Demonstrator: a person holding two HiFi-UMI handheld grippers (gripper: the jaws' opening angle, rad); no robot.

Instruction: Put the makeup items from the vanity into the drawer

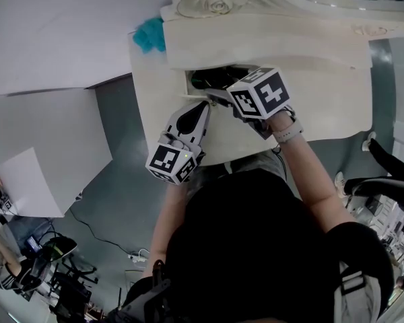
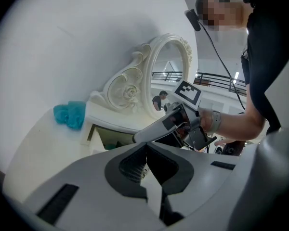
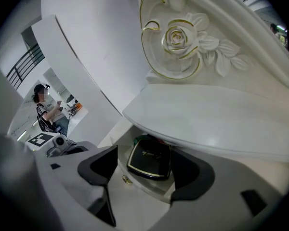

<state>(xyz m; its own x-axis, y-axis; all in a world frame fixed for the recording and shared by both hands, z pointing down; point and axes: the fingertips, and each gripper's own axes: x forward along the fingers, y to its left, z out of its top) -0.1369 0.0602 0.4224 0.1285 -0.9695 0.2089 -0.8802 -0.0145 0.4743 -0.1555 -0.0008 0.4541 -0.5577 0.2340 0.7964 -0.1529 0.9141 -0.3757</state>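
Note:
A black compact with a gold rim [image 3: 149, 159] lies flat in the open drawer [image 3: 139, 189] under the vanity top [image 1: 289, 52]. My right gripper [image 3: 147, 153] stands open over it, one jaw on each side with a gap to the compact. In the head view the right gripper [image 1: 215, 94] reaches into the drawer [image 1: 195, 79] from the right. My left gripper [image 1: 203, 106] hovers just before the drawer front, shut with nothing in it; in the left gripper view its jaws [image 2: 147, 148] meet at the tips. Something green [image 3: 137, 139] shows behind the compact.
A teal fluffy item [image 1: 149, 34] sits on the vanity's left corner, also seen in the left gripper view [image 2: 70, 114]. The ornate mirror frame [image 2: 135, 85] rises behind the drawer. A gold knob [image 3: 126, 179] is on the drawer front. Grey floor lies left of the vanity.

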